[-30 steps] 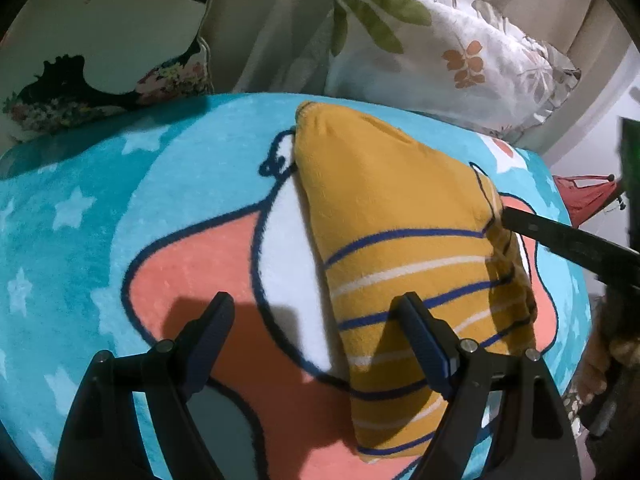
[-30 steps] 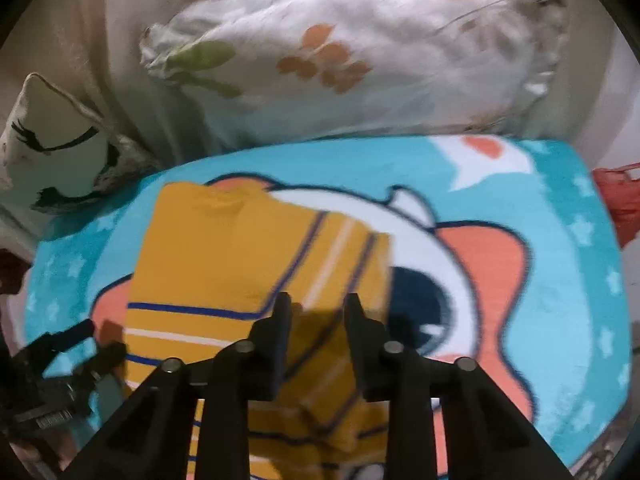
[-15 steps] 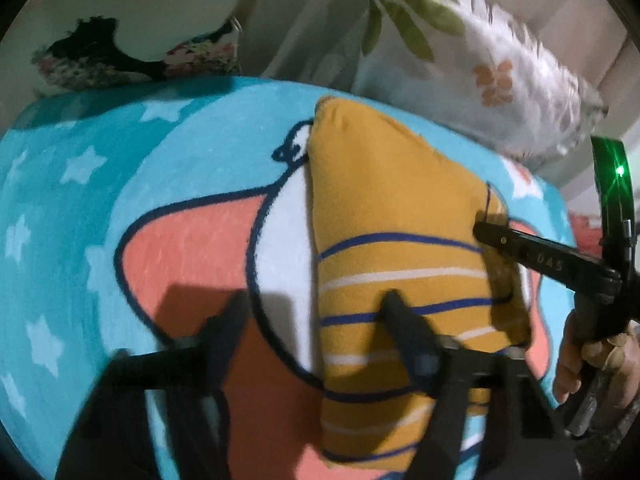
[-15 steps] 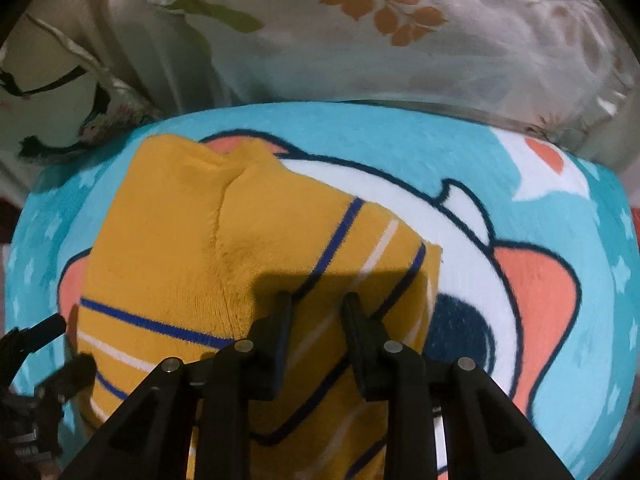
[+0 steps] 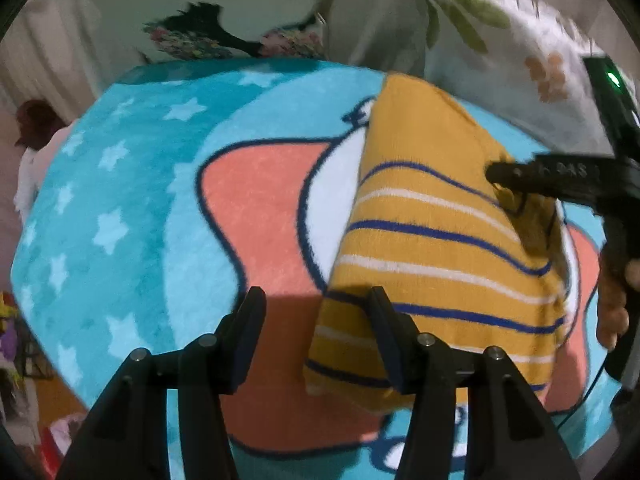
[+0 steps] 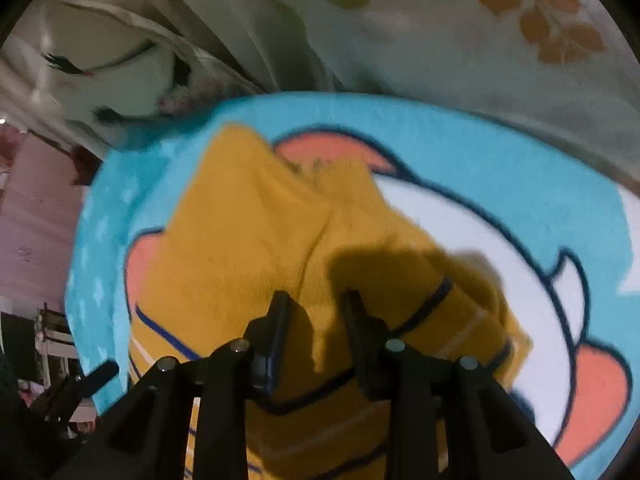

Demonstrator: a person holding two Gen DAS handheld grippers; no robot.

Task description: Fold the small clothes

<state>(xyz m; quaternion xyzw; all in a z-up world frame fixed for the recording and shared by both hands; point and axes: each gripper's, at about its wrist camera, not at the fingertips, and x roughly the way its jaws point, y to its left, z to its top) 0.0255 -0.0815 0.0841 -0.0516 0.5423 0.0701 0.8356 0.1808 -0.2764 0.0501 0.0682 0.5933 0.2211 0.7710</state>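
- The teal cartoon blanket fills most of your view, pillows at the far edge.
- Your folded mustard striped garment lies on its right half.
- Your right gripper hangs over it, fingers slightly apart, gripping nothing.
- Your left gripper is wide apart, straddling the garment's near-left edge.

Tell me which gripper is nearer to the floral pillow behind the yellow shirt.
Right. The right gripper sits over the shirt, toward the floral pillow; the left gripper hangs open at the shirt's near edge.
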